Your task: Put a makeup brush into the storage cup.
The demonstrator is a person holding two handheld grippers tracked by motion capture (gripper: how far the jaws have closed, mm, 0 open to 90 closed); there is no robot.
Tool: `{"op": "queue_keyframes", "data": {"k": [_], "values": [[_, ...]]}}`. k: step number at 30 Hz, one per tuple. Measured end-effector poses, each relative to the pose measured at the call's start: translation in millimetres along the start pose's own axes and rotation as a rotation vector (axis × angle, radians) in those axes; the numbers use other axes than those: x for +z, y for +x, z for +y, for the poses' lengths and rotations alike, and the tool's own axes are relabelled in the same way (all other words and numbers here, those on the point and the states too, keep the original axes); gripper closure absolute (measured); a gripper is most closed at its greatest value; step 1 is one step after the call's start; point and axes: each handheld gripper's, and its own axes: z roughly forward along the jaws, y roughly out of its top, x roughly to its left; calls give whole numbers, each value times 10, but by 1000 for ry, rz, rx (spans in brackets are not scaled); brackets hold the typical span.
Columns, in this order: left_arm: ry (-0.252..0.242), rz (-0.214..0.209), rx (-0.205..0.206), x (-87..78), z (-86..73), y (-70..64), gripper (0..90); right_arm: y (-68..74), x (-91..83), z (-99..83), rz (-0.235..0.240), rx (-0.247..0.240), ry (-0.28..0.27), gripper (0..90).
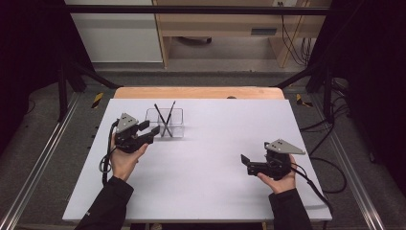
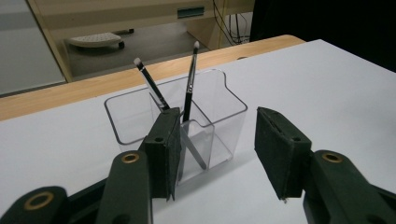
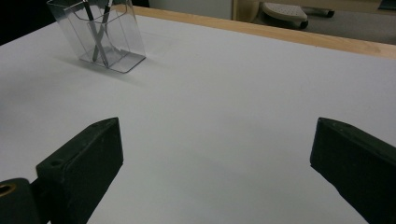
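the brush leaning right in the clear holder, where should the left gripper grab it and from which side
Probably high on the handle, just below the pale tip of the right-leaning brush, coming from above. Its lower half sits inside the clear holder, crossed with the other brush, so only the top stands free. The left gripper is open beside the holder.

Your white table (image 1: 201, 163) carries one clear holder (image 1: 165, 122) with two brushes (image 1: 164, 120), just ahead of your left claw (image 1: 149, 128).

Two brushes (image 2: 189, 86), one clear holder (image 2: 224, 116), two grippers (image 1: 149, 128).
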Motion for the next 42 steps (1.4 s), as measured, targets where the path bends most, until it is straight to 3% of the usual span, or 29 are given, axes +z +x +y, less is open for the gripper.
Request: {"op": "queue_keyframes", "data": {"k": [13, 26, 42], "values": [[-14, -14, 29, -222, -181, -104, 377, -11, -31, 9, -1, -1, -9, 29], [26, -16, 13, -349, -387, -94, 278, -17, -46, -1, -6, -9, -5, 27], [60, 34, -33, -481, -622, 19, 122, -58, -67, -73, 3, -6, 15, 29]]}}
